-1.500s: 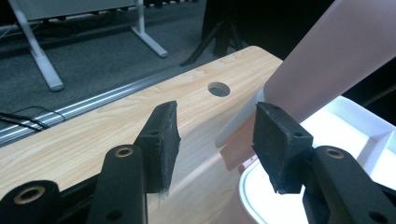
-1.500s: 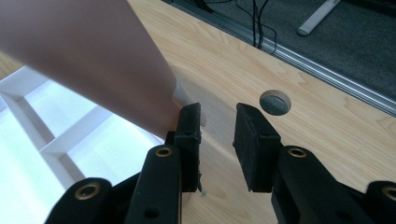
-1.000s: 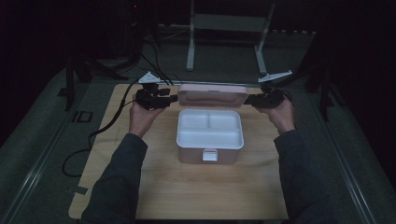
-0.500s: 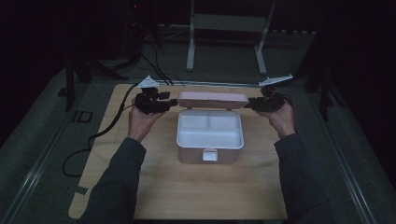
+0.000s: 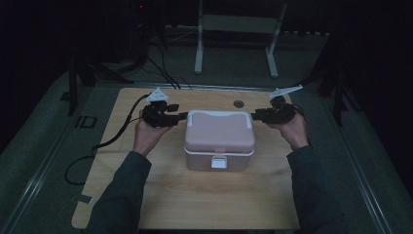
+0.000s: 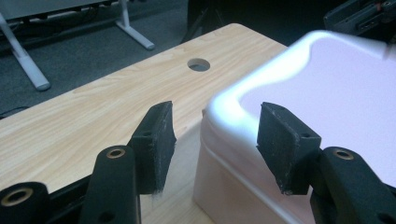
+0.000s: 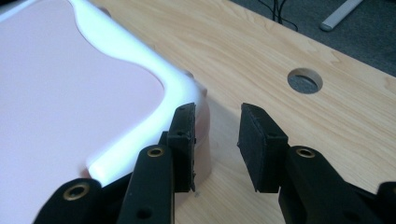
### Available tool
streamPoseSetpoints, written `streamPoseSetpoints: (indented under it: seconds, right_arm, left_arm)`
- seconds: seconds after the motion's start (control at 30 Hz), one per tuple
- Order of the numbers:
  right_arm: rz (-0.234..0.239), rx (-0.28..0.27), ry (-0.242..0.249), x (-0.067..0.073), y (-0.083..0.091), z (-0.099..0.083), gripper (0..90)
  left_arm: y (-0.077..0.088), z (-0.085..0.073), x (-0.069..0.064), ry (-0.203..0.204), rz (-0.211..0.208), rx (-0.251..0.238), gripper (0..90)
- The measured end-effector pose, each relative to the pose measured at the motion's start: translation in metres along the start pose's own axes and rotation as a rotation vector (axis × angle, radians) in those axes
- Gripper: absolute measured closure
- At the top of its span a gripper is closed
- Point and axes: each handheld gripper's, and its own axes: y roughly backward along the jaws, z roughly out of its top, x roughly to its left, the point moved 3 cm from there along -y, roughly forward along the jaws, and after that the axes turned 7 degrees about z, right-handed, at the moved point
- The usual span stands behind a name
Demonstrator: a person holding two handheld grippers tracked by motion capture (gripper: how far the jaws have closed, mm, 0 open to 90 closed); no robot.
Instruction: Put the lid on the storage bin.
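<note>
Pink-lidded lunch box (image 5: pixel 219 139) sits closed near the middle of the wooden table (image 5: pixel 195 195), latch side toward the near edge. Left gripper (image 5: pixel 179 116) is at the lid's far left corner, jaws apart and straddling the lid rim without pressing on it. Right gripper (image 5: pixel 254 116) is at the far right corner, jaws just opening, gap between them empty, lid edge just beside one pad.

A dim lab or recording room is suggested by a wooden table (image 5: pixel 146 195) with a cable hole (image 5: pixel 238 104), trailing cables (image 5: pixel 160 68) and a white metal stand (image 5: pixel 238 29).
</note>
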Motion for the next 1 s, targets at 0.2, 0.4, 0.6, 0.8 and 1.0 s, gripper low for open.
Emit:
streamPoseSetpoints:
  seconds: [0.2, 0.4, 0.6, 0.8, 1.0]
  right_arm:
    - [-0.020, 0.007, 0.019, 0.006, 0.006, -0.012, 65.8]
    - [-0.029, 0.037, 0.023, 0.013, 0.008, -0.032, 65.0]
    - [-0.026, 0.072, 0.055, 0.023, 0.001, -0.044, 63.5]
    - [-0.026, 0.072, 0.064, 0.024, -0.001, -0.044, 64.2]
    - [-0.039, 0.067, 0.061, 0.022, -0.002, -0.047, 63.5]
  left_arm:
    - [0.013, -0.023, -0.004, 0.016, 0.013, -0.002, 45.2]
    - [0.019, -0.053, -0.019, 0.000, 0.024, 0.046, 44.6]
    - [0.018, -0.065, -0.032, -0.008, -0.003, 0.064, 44.3]
    - [0.025, -0.067, -0.038, 0.027, -0.035, 0.040, 46.8]
    - [0.028, -0.071, -0.036, -0.011, -0.022, 0.057, 41.0]
